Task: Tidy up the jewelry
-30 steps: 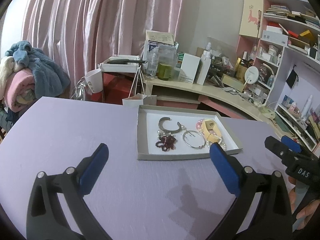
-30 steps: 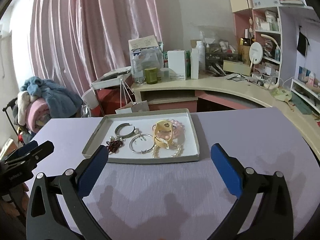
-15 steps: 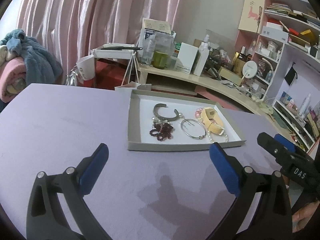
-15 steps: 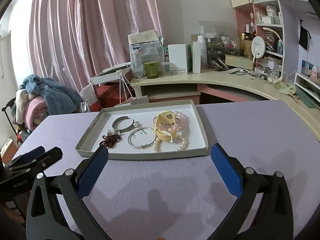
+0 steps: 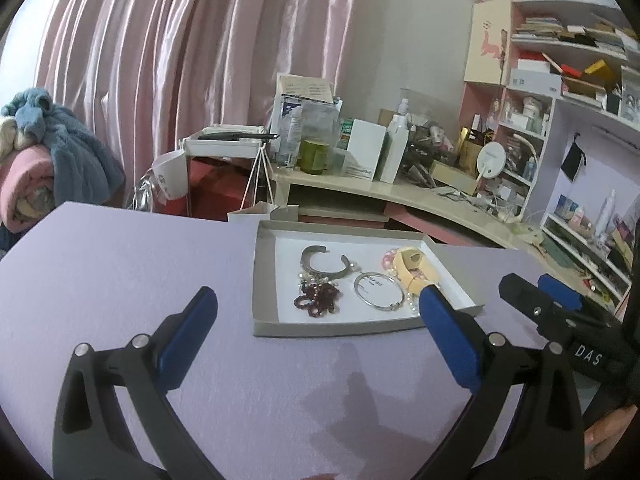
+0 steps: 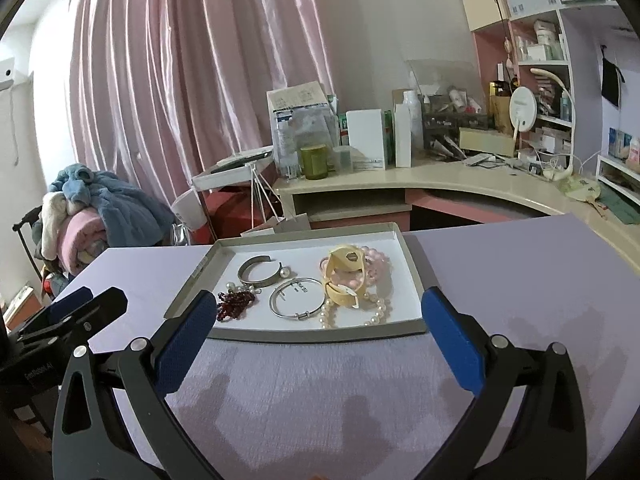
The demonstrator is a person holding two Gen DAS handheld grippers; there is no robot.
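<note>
A shallow grey tray [image 6: 414, 276] [image 5: 264, 280] lies on the lilac table with jewelry in it. Inside are a grey cuff bangle [image 6: 256, 272] [image 5: 324, 265], a dark red bead bracelet [image 6: 234, 304] [image 5: 318, 300], a thin silver bangle [image 6: 297, 300] [image 5: 379, 291], a yellow strap [image 6: 344, 278] [image 5: 414, 270], pink beads [image 6: 378, 264] and a white pearl strand [image 6: 352, 314]. My right gripper [image 6: 316, 332] hovers open just short of the tray's near edge. My left gripper [image 5: 316, 332] is open too, near the tray's front, holding nothing.
Beyond the table stands a cluttered cream desk [image 6: 440, 184] with boxes, bottles and a round mirror [image 6: 522, 110]. Shelves [image 5: 560, 80] fill the right wall. A pile of blankets [image 6: 88, 216] sits at the left before pink curtains.
Both grippers have moved forward toward the tray, which now looms larger in each view. Their jaws stay wide apart.
</note>
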